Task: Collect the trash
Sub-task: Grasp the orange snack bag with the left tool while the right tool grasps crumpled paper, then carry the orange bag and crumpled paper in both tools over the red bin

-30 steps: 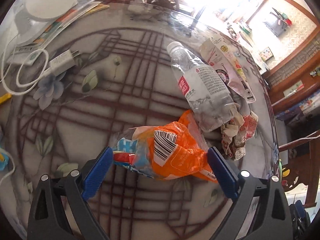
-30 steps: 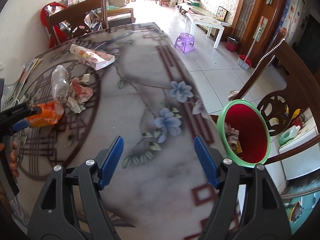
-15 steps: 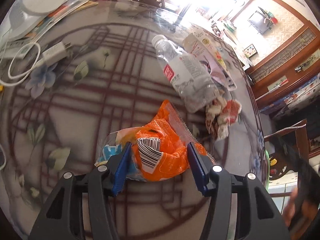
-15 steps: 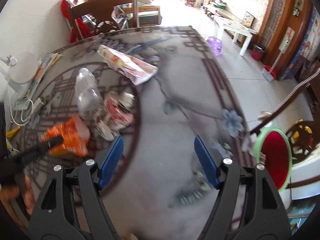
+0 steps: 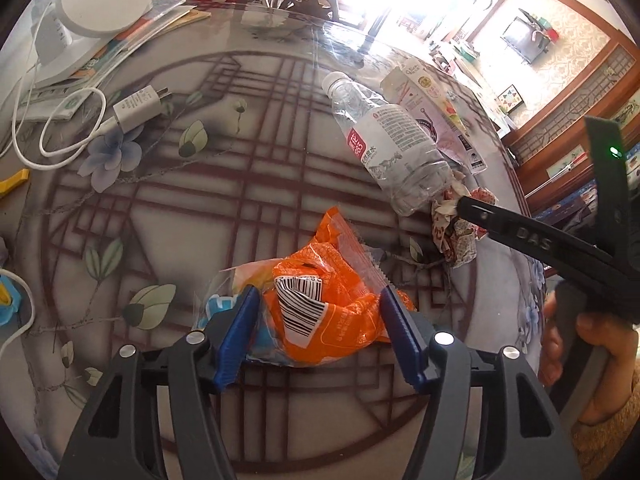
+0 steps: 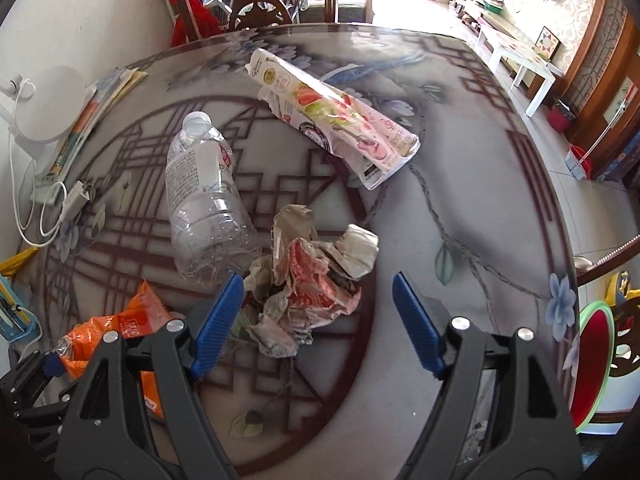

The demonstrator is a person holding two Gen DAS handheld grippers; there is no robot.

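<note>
Four pieces of trash lie on the patterned glass-topped table point(image 6: 460, 216). Nearest the left gripper point(image 5: 320, 328) is a crumpled orange plastic snack wrapper point(image 5: 332, 300) with a white barcode patch; it sits between the two blue pads, which press on its sides, so the left claw is clamped on the wrapper after its jaws eased a little wider in the last moment. A scrap of clear and light-blue film sticks out past the left pad.

Just beyond the wrapper lies a clear, empty plastic water bottle point(image 6: 204, 196) on its side, cap end pointing away, with a white and red label. Its base touches a crumpled wad of red-and-white paper point(image 6: 316, 280). Farther off, beside the bottle, rests a flattened pink-and-white drink carton point(image 6: 336, 128), also on its side.

The right gripper point(image 6: 316, 320) hangs over the paper wad with its blue pads well apart — the jaws have just been opening, and the wad shows between them, though neither pad presses on it. In the left wrist view the tip of one black finger of that gripper reaches the wad, and the person's hand point(image 5: 588, 356) wraps the handle at the right edge.

At the table's far left are a white charger plug point(image 5: 138, 106) with its looped white cable and a white round-based lamp point(image 5: 88, 12) — on top of some papers. A green-rimmed red bin point(image 6: 592, 364) stands off the table's right side.
</note>
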